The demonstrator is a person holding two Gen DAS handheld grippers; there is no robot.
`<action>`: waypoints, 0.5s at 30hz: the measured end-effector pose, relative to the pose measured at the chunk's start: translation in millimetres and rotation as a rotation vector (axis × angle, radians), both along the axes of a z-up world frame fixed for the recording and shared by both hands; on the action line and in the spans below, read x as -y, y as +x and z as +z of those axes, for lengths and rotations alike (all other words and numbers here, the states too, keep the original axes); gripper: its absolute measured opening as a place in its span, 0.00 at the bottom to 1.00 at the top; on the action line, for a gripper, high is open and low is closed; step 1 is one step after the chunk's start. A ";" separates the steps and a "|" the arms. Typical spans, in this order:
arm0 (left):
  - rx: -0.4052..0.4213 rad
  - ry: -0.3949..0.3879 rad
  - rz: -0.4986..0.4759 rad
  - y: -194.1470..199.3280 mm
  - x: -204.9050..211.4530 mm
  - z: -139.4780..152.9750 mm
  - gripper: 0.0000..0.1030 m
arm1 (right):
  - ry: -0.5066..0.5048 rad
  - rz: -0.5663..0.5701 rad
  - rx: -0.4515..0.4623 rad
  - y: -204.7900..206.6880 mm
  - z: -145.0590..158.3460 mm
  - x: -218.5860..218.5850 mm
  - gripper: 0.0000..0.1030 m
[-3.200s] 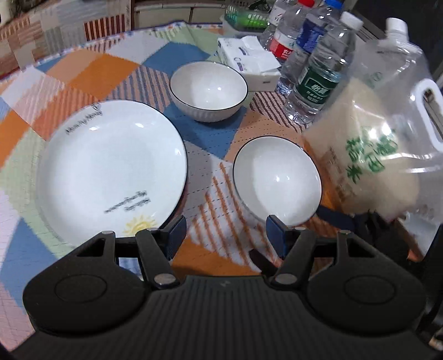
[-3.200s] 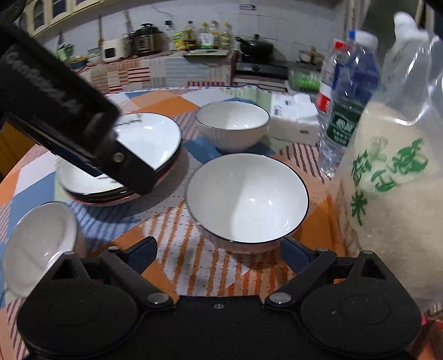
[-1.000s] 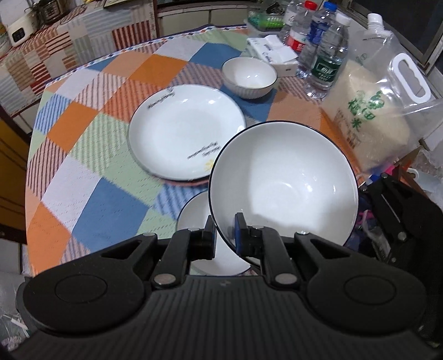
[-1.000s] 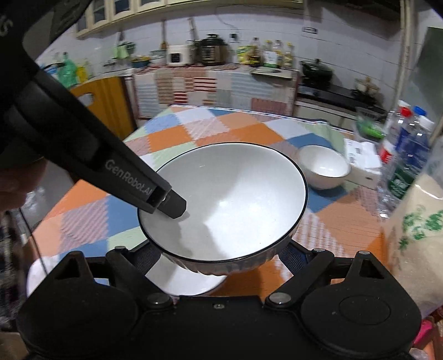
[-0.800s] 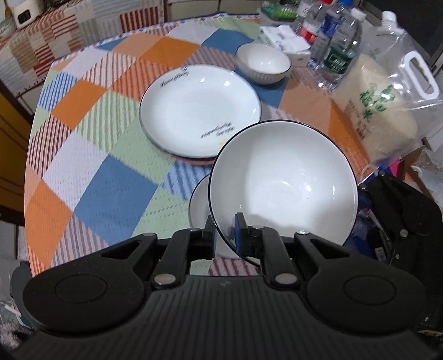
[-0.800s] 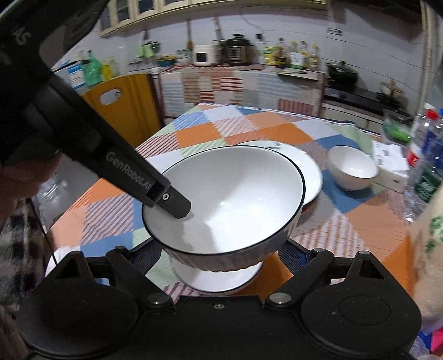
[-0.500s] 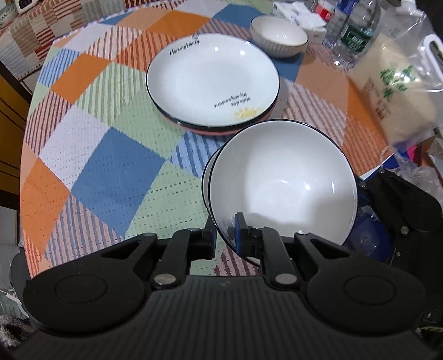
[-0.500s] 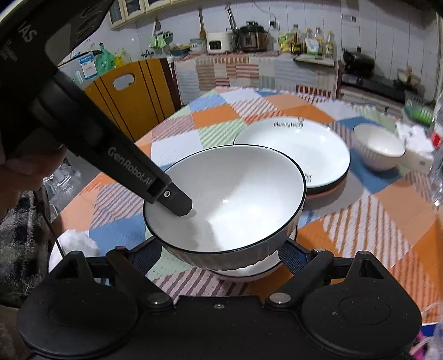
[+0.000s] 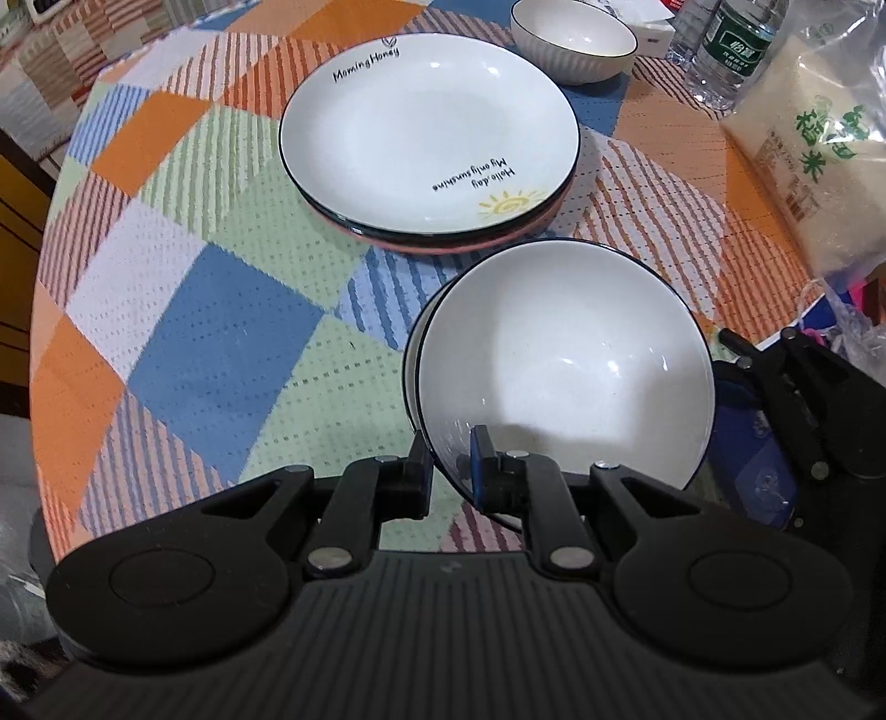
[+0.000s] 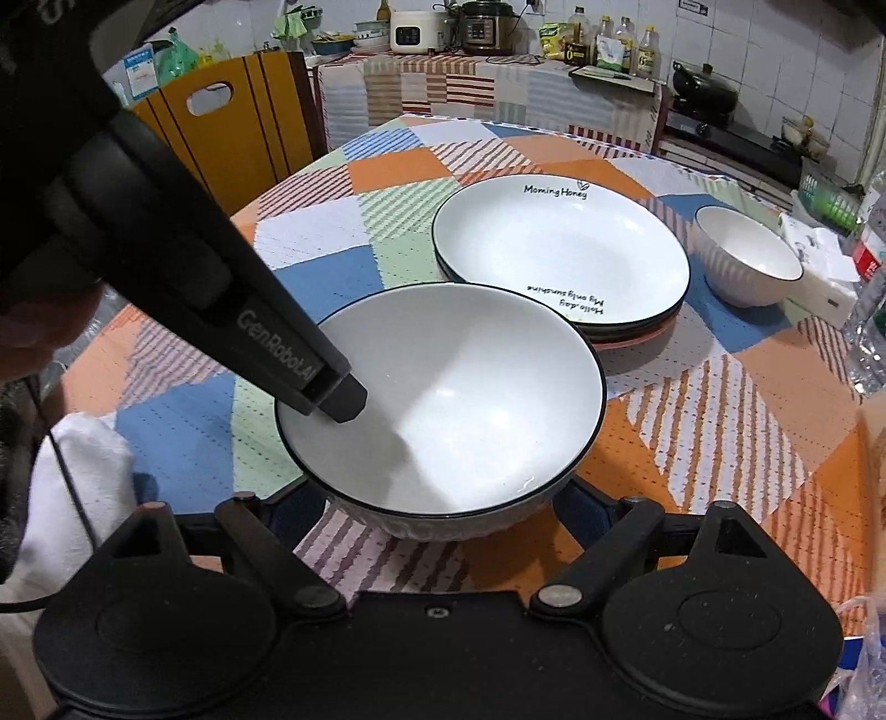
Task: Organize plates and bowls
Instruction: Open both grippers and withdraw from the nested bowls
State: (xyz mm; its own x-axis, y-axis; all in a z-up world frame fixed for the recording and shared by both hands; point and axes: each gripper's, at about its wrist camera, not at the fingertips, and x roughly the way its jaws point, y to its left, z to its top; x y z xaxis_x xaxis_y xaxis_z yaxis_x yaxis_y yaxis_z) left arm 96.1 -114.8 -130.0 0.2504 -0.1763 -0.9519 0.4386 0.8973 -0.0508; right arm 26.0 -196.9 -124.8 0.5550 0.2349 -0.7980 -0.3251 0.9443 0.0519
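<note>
Left wrist view: a white bowl [image 9: 565, 365] with a dark rim, pinched at its near edge by my left gripper [image 9: 449, 462], sits in a second bowl [image 9: 412, 354] on the counter [image 9: 221, 332]. My right gripper [image 10: 437, 512] straddles it, jaws spread wide; whether they touch it, I cannot tell. Beyond lies a stack of plates [image 9: 429, 133], then a small bowl [image 9: 573, 39], water bottles [image 9: 731, 47] and a rice bag [image 9: 814, 155].
</note>
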 end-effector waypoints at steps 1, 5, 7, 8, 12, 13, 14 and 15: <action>0.014 0.015 -0.005 -0.3 1.3 -0.8 0.13 | -0.008 -0.002 0.001 0.7 -0.4 -0.9 0.90; 0.016 0.039 -0.009 0.1 3.3 -6.3 0.19 | -0.034 -0.001 0.004 2.1 -2.3 -5.3 0.91; 0.017 0.040 -0.015 -1.5 2.7 -5.7 0.19 | -0.038 -0.009 0.006 1.6 -1.2 -4.9 0.90; 0.017 0.035 -0.019 -2.5 2.0 -4.2 0.19 | -0.036 -0.012 0.008 0.9 0.6 -3.8 0.90; 0.014 0.016 -0.025 -5.6 -2.5 6.9 0.20 | 0.001 -0.020 0.006 -1.2 13.6 6.0 0.91; 0.012 0.009 -0.027 -6.1 -3.7 10.3 0.21 | 0.013 -0.026 0.009 -1.9 18.1 9.6 0.91; 0.007 -0.001 -0.028 -7.1 -5.1 14.4 0.21 | 0.025 -0.029 0.014 -2.8 23.6 13.7 0.91; 0.001 -0.010 -0.029 -7.6 -6.4 19.3 0.21 | 0.035 -0.029 0.019 -3.6 28.6 17.4 0.91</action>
State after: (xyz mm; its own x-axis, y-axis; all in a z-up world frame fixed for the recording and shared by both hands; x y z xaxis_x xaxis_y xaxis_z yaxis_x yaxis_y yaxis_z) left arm 88.4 -108.4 -110.7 0.2463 -0.1926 -0.9499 0.4644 0.8837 -0.0587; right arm 22.4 -214.3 -96.2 0.5767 0.2460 -0.7791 -0.2989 0.9510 0.0790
